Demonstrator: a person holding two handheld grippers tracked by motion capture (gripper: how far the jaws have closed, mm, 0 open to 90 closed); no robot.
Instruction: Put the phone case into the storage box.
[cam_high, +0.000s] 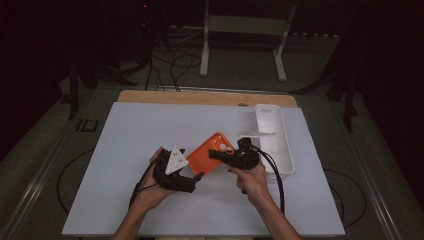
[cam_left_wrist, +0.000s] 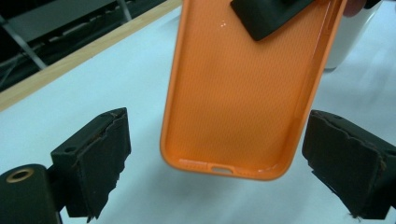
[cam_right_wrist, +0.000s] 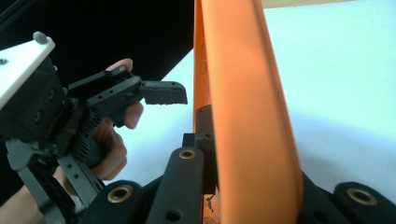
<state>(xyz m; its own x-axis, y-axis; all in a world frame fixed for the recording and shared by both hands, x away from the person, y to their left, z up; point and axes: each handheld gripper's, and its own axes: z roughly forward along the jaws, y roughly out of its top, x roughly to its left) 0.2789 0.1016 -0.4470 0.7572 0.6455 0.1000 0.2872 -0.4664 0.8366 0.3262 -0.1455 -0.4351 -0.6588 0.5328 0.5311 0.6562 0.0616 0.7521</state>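
The orange soft plastic phone case (cam_high: 210, 154) is held above the white table sheet (cam_high: 125, 150), a little right of the middle and toward the near side. The right gripper (cam_high: 220, 154) has its jaws closed on the case at the end with the round camera hole; in the right gripper view the thin orange wall (cam_right_wrist: 247, 116) stands between its two black jaws, and they press on it from both sides. The case slopes down to the left and near, toward the left gripper (cam_high: 192, 176).

The left gripper has its jaws wide open. In the left gripper view the rounded lower end of the case (cam_left_wrist: 233, 112) lies between the two black pads (cam_left_wrist: 95, 158), with a clear gap on each side, so they do not touch it.

A long white plastic tray (cam_high: 286, 150) lies on the sheet at the right, just beside the right gripper. Far behind the sheet, the wooden table edge (cam_high: 165, 96) is visible.
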